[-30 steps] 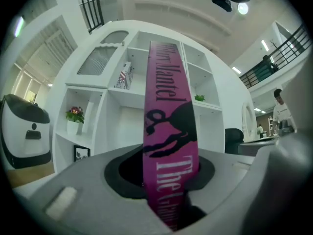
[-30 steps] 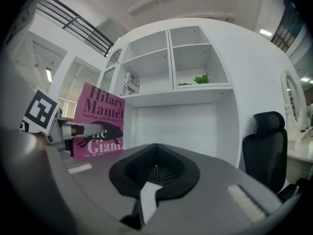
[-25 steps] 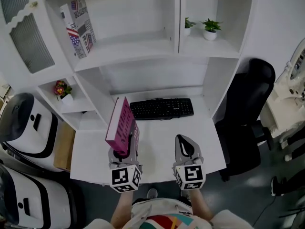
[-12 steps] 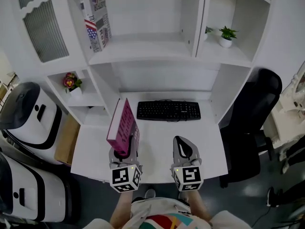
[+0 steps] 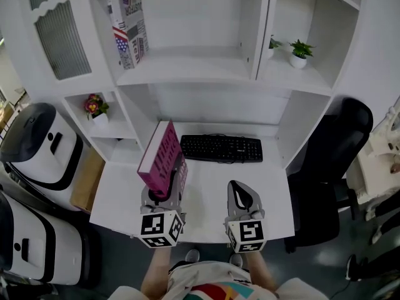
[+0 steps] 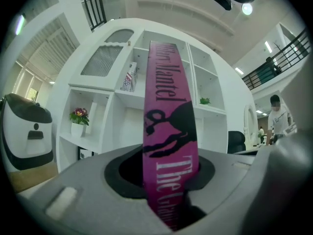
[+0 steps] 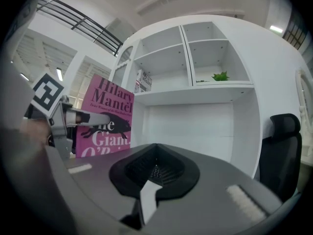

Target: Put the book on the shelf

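Note:
A pink book stands upright over the white desk, clamped spine-first in my left gripper. In the left gripper view its pink spine rises between the jaws of the left gripper, with the white shelf unit straight behind it. My right gripper hovers beside it over the desk's front, shut with nothing in it. In the right gripper view the jaws of the right gripper meet, and the book's cover shows at the left.
A black keyboard lies at the back of the desk. On the upper shelf a flag-patterned box leans at the left. Small plants and a flower pot sit in side niches. A black chair stands on the right.
The left gripper has lifted the book slightly and carried it a little toward the shelf unit. The right gripper has stayed put. The head view has shifted.

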{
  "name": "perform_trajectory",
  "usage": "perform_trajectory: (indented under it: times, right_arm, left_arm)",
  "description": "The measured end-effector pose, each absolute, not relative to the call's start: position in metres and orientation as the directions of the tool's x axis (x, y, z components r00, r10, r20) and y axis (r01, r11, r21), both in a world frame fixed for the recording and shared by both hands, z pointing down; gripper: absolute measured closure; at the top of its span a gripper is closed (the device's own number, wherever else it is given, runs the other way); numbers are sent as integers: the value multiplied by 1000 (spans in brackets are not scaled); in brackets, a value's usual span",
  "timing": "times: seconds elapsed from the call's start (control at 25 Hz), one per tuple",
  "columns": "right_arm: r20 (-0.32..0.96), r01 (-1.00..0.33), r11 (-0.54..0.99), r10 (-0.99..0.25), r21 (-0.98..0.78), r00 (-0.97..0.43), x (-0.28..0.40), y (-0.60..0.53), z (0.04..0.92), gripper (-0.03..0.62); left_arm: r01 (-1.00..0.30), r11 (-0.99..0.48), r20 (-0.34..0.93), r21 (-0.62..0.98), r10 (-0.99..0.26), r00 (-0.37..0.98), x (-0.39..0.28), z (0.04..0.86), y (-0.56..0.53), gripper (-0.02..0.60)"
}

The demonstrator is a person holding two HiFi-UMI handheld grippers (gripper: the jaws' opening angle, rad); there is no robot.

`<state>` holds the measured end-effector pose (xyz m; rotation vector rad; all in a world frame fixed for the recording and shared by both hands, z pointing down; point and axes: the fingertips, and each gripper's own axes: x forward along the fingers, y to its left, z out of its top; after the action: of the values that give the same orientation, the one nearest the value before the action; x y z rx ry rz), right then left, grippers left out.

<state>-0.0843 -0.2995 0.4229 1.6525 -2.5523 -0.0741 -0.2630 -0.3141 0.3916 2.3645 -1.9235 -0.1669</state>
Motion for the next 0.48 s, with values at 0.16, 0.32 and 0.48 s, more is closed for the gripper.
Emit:
perform_trajectory:
  times: [0.16, 0.32, 0.48]
  right_arm:
    - [64, -896, 422, -907, 139, -417, -83, -300, 423, 591]
    - [79, -885, 439, -899, 154, -432, -82, -298, 426, 591]
    - [82, -879, 456, -890, 143, -448, -83, -299, 427, 591]
  left_arm:
    - [-971, -215, -27, 105, -977, 213, -260, 358, -329, 440]
    - [-975, -210, -64, 70, -977, 206, -264, 305, -342, 440]
    - [-980, -194, -86, 32, -978, 191, -265, 264, -358, 440]
